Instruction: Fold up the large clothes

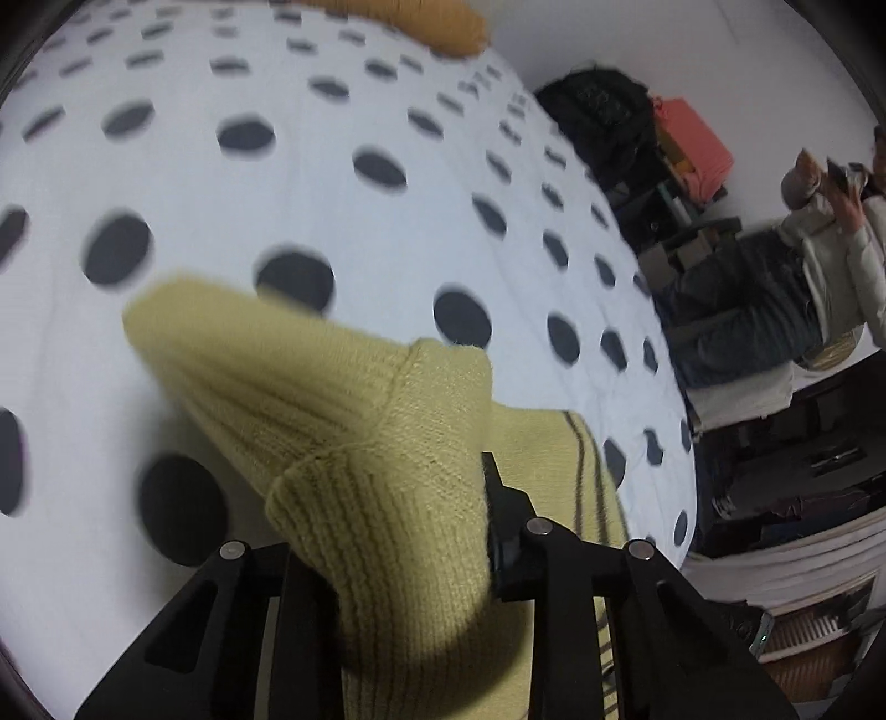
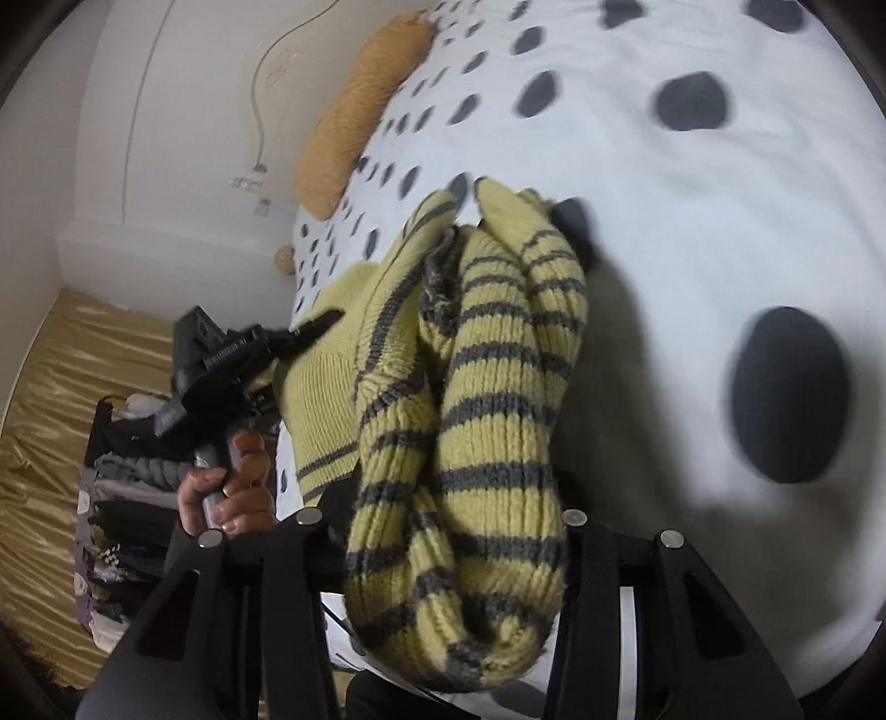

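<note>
A yellow-green knitted sweater (image 1: 387, 443) with grey stripes hangs above a white bed cover with dark dots (image 1: 310, 183). My left gripper (image 1: 398, 531) is shut on its plain ribbed edge and holds it up. My right gripper (image 2: 443, 554) is shut on a bunched striped part of the sweater (image 2: 487, 399), held above the bed cover (image 2: 692, 210). The left gripper (image 2: 310, 327) also shows in the right wrist view, held by a hand (image 2: 227, 493) and clamped on the sweater's plain part.
An orange pillow (image 1: 432, 22) lies at the bed's far end, also seen in the right wrist view (image 2: 360, 111). A person (image 1: 830, 249) sits right of the bed, near dark bags and a pink box (image 1: 692, 144). A pile of folded clothes (image 2: 127, 498) and a gold sheet (image 2: 50, 399) lie left.
</note>
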`<state>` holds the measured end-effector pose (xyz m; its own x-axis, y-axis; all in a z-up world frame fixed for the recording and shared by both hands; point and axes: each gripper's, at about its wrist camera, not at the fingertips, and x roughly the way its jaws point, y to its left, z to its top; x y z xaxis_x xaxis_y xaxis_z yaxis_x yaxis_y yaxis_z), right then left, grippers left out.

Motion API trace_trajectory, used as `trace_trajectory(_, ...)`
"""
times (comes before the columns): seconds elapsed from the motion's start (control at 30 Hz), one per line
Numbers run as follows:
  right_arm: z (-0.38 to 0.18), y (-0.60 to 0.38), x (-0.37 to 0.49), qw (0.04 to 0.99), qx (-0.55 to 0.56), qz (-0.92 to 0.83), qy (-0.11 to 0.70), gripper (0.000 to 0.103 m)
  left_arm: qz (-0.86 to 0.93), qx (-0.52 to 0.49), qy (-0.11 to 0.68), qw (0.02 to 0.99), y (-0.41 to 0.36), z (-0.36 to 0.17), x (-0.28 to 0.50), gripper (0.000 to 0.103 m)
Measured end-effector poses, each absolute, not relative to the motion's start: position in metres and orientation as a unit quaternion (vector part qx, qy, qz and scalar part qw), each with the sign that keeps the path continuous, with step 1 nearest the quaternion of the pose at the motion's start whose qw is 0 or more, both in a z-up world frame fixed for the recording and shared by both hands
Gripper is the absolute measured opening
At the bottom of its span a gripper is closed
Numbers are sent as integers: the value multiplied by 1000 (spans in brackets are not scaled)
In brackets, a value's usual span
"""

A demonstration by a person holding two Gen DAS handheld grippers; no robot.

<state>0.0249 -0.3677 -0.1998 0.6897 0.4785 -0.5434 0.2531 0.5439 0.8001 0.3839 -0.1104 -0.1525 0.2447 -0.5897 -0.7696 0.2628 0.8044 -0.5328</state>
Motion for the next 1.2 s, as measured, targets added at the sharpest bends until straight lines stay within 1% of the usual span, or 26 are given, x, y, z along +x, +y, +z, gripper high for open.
trace_trajectory(0.1,-193,-342,54,789,477,107,373,44,-257,-151,514,804,-70,-111,397,27)
trace_trajectory(0.17,-194,-327,75,792,468,115,375,43,-240,-132,512,814,-51,-108,406,29)
trace_trajectory(0.2,-200,-319,89,792,459,111,387,43,-228,-125,517,816,-44,-115,411,31)
trace_trajectory(0.23,-208,-314,99,793,446,100,402,43,-210,-110,534,811,-39,-138,420,36)
trace_trajectory(0.3,-238,-304,122,784,416,64,456,43,-179,-96,585,785,-33,-191,437,40)
trace_trajectory(0.33,-258,-301,129,772,406,42,488,45,-157,-93,621,762,-27,-227,446,48)
trace_trajectory(0.37,-271,-299,133,763,411,44,496,47,-157,-115,623,758,-18,-240,452,58)
trace_trajectory(0.4,-272,-299,132,768,415,55,484,47,-173,-167,618,748,-6,-247,458,60)
trace_trajectory(0.43,-267,-297,132,774,401,54,487,47,-191,-223,609,737,6,-248,466,60)
trace_trajectory(0.47,-263,-296,133,778,386,54,492,47,-194,-241,600,737,13,-246,472,59)
trace_trajectory(0.53,-263,-292,133,779,384,55,493,47,-205,-253,581,746,24,-236,494,59)
trace_trajectory(0.6,-265,-292,136,773,395,54,493,47,-217,-254,587,737,24,-235,518,57)
trace_trajectory(0.63,-266,-292,135,775,394,53,492,47,-212,-244,595,736,22,-235,529,52)
trace_trajectory(0.67,-266,-291,135,776,392,52,491,48,-202,-219,601,741,17,-234,540,38)
trace_trajectory(0.7,-265,-289,134,777,391,51,491,48,-196,-197,602,748,12,-230,546,35)
trace_trajectory(0.77,-265,-288,134,775,395,50,491,48,-194,-151,592,768,4,-216,562,35)
trace_trajectory(0.83,-264,-289,135,778,391,45,491,48,-142,-107,548,817,11,-191,578,35)
trace_trajectory(0.9,-266,-290,135,778,390,47,490,48,-69,-101,517,847,37,-170,596,41)
trace_trajectory(0.93,-267,-291,134,779,390,47,489,48,-50,-105,514,850,48,-163,602,43)
trace_trajectory(1.03,-267,-294,131,779,387,47,492,48,-53,-138,489,860,73,-129,606,44)
trace_trajectory(1.1,-265,-294,131,779,382,49,495,49,-77,-153,459,872,90,-100,588,59)
trace_trajectory(1.13,-260,-296,129,780,381,49,495,50,-78,-148,461,871,94,-91,580,79)
trace_trajectory(1.17,-253,-297,127,783,377,50,493,51,-79,-141,467,870,94,-86,571,89)
trace_trajectory(1.2,-245,-297,123,787,374,49,489,51,-91,-131,481,862,93,-88,562,89)
